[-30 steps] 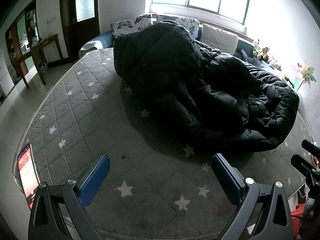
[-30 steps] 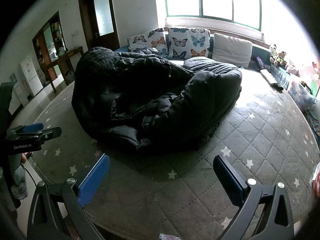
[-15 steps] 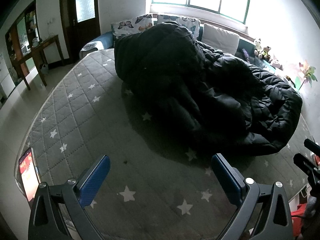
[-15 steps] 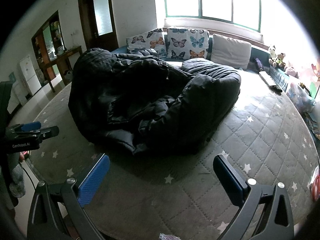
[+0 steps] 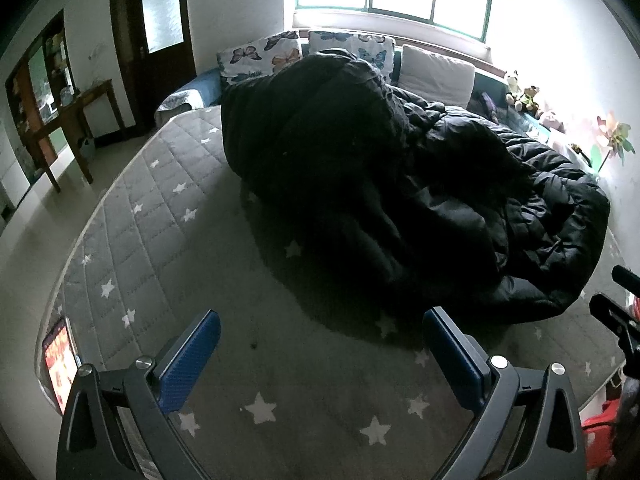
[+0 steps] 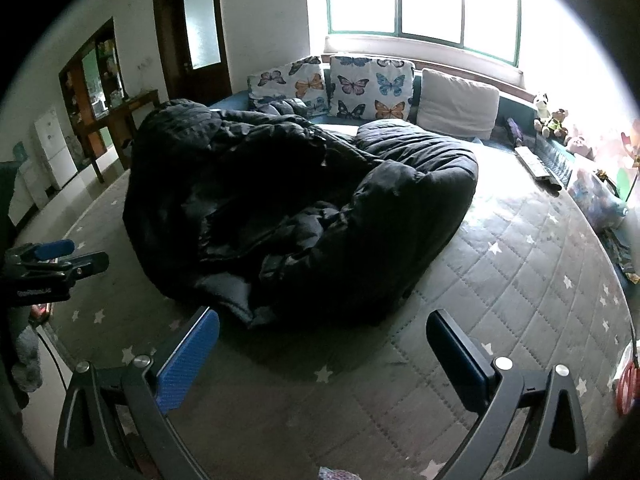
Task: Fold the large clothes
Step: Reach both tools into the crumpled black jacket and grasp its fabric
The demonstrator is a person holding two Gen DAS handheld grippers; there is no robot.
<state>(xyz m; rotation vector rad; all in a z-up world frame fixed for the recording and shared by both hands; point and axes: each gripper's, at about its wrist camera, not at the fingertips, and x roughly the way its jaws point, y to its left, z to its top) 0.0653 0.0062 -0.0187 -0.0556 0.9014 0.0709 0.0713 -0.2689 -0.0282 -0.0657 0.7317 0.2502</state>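
A big black puffer coat [image 5: 400,200] lies bunched in a heap on the grey star-patterned mattress [image 5: 168,216]. In the right wrist view the coat [image 6: 304,216] fills the middle, its crumpled near edge just beyond the fingertips. My left gripper [image 5: 320,354] is open over bare mattress, short of the coat's near edge, with nothing between its blue pads. My right gripper [image 6: 322,354] is also open and holds nothing. The right gripper shows at the right edge of the left wrist view [image 5: 616,320]; the left gripper [image 6: 52,260] shows at the left edge of the right wrist view.
Butterfly pillows [image 6: 352,88] and a white cushion [image 6: 456,108] line the back under the window. Soft toys [image 6: 554,120] sit at the right. A phone [image 5: 60,364] lies lit at the mattress's left edge. A wooden table [image 5: 76,120] and a door [image 5: 156,40] stand at the left.
Both grippers have moved closer to the coat, which now looms larger in both views. Both stay open.
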